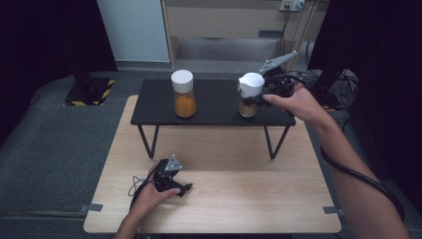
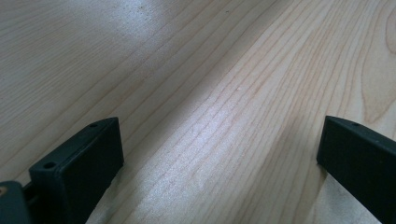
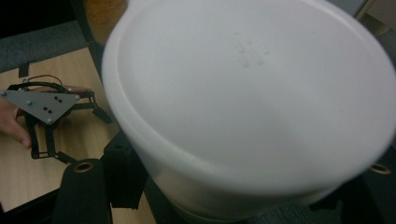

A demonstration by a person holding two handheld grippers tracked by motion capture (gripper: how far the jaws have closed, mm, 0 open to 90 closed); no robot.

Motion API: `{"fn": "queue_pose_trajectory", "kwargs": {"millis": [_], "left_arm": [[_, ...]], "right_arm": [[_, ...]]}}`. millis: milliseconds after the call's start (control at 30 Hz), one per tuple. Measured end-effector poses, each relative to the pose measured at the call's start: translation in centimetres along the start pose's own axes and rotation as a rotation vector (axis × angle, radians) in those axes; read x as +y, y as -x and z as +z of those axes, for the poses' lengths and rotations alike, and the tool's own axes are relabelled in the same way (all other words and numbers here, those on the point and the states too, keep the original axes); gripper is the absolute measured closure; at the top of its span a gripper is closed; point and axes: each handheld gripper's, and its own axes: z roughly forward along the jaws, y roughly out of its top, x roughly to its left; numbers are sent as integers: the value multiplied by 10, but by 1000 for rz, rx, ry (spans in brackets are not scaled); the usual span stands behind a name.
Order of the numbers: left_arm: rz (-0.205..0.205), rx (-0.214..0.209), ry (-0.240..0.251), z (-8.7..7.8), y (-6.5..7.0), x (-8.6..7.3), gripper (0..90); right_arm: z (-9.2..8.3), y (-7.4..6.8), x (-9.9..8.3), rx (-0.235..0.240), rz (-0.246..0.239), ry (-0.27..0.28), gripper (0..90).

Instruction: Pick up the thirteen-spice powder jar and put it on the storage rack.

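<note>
Two jars stand on a low black shelf (image 1: 214,115) at the far side of the wooden table (image 1: 224,199). The left jar (image 1: 184,94) holds orange powder and wears a white cap. On the right jar (image 1: 247,107), the white lid (image 1: 251,84) sits tilted, and my right gripper (image 1: 262,93) is shut on it from the right. In the right gripper view the lid (image 3: 252,93) looms large between the black jaws of the right gripper (image 3: 233,198). My left gripper (image 1: 185,189) rests on the table near the front left. It stands open (image 2: 219,154) over bare wood.
The shelf stands on thin black legs (image 1: 148,142) with free room beneath it. Grey floor surrounds the table, with a black stand base (image 1: 89,92) at the far left and cables (image 1: 343,84) at the far right. A cable trails along the right forearm (image 1: 358,174).
</note>
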Motion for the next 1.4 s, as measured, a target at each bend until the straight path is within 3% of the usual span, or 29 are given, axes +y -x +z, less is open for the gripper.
{"fn": "queue_pose_trajectory", "kwargs": {"millis": [267,467,600,833,1167,1400], "left_arm": [[0,0,0,0,0,0,0],[0,0,0,0,0,0,0],[0,0,0,0,0,0,0],[-1,1,-1,0,0,0,0],[-8,7,0,0,2,1,0],[-10,11,-1,0,3,1,0]], "right_arm": [[1,0,-2,0,-7,6,298],[2,-1,-6,4,-18,10,216],[2,-4,-6,-20,-13,6,160],[-11,-5,-14,-21,-10,26,115],[-39,-26,-36,-68,-13,17,74],[-47,-47,-48,-86,-32,21,74]]}}
